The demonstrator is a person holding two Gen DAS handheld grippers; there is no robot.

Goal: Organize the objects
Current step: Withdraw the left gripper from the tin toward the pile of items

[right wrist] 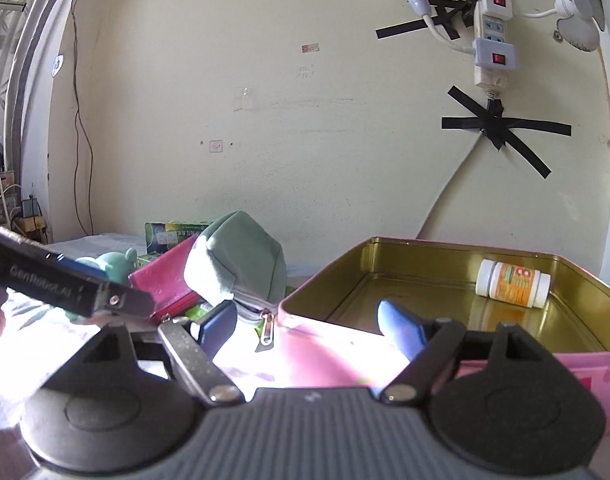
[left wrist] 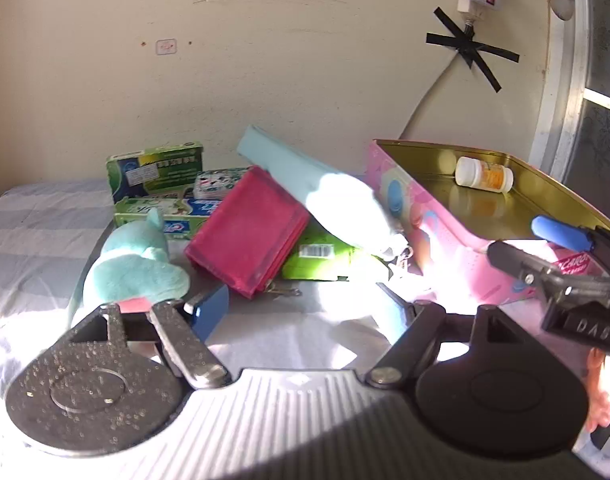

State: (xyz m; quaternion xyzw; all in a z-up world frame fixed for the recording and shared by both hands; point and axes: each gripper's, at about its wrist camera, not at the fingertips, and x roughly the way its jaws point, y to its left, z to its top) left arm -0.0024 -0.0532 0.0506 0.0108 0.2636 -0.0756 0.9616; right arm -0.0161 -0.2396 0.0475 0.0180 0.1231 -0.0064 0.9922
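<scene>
A pink tin box (left wrist: 445, 240) with a gold inside stands open on the bed at the right; it also shows in the right wrist view (right wrist: 345, 344). A white and orange pill bottle (left wrist: 484, 174) (right wrist: 513, 284) lies in its far corner. My left gripper (left wrist: 301, 304) is open and empty, low over the sheet in front of a magenta wallet (left wrist: 249, 232), a light blue pouch (left wrist: 317, 188) and a mint plush toy (left wrist: 137, 264). My right gripper (right wrist: 309, 324) is open and empty, at the tin's near left corner, one fingertip (right wrist: 401, 328) inside the tin.
Green toothpaste boxes (left wrist: 157, 176) are stacked at the back by the wall. A green packet (left wrist: 321, 256) lies under the wallet and pouch. The bed has a grey striped sheet (left wrist: 33, 232). A power strip (right wrist: 491, 28) and taped cable hang on the wall.
</scene>
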